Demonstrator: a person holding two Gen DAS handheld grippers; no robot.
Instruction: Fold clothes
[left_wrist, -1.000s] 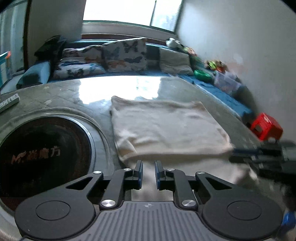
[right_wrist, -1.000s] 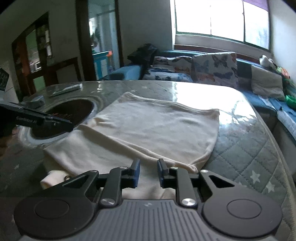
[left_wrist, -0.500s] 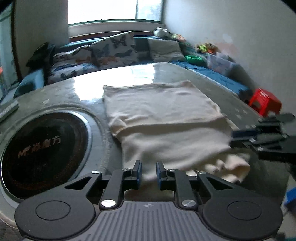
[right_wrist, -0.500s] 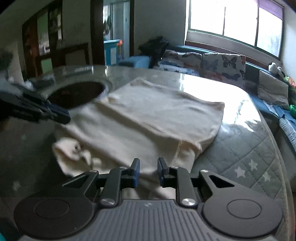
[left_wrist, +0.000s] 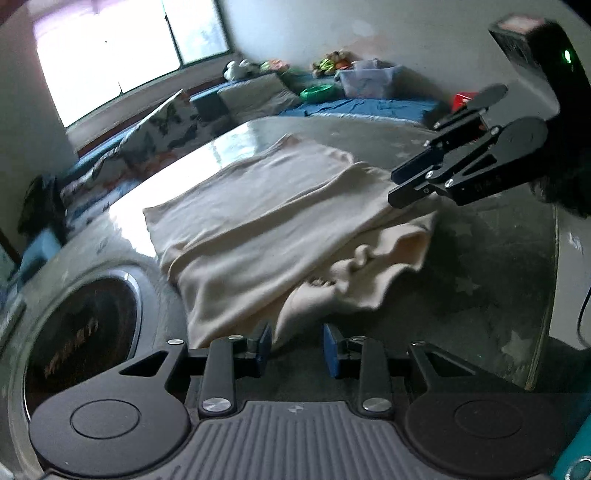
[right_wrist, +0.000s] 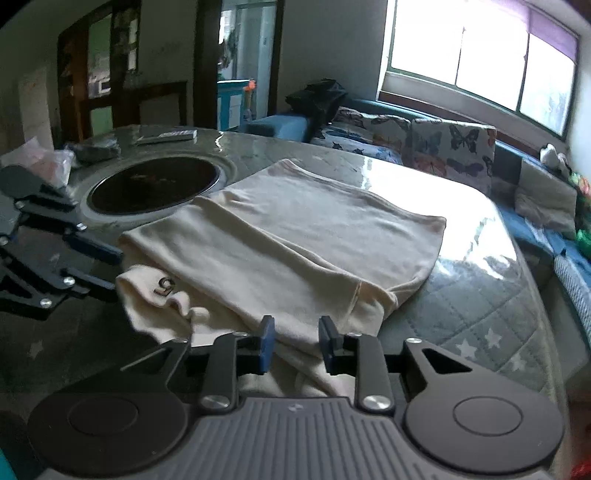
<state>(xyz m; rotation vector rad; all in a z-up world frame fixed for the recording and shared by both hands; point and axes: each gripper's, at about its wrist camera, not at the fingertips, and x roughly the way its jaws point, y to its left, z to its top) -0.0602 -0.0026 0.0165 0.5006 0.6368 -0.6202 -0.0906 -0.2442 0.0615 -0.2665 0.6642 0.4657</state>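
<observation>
Left tongs (left_wrist: 297, 345): jaws part-open, just been opening, gripping nothing; the near hem of the folded cream knit garment (left_wrist: 258, 225) lies just ahead of the blue pads (left_wrist: 264, 343). Right tongs (right_wrist: 295, 343): jaws part-open, just been opening; cream cloth lies between the pads, apparently unpinched. The garment rests on the grey quilted tabletop (right_wrist: 480, 317), beside a round dark inset (right_wrist: 153, 184). Its lower layers are hidden under the fold.

Left hand-held gripper (left_wrist: 297, 345), right hand-held gripper (right_wrist: 293, 343): jaws just parted.
</observation>
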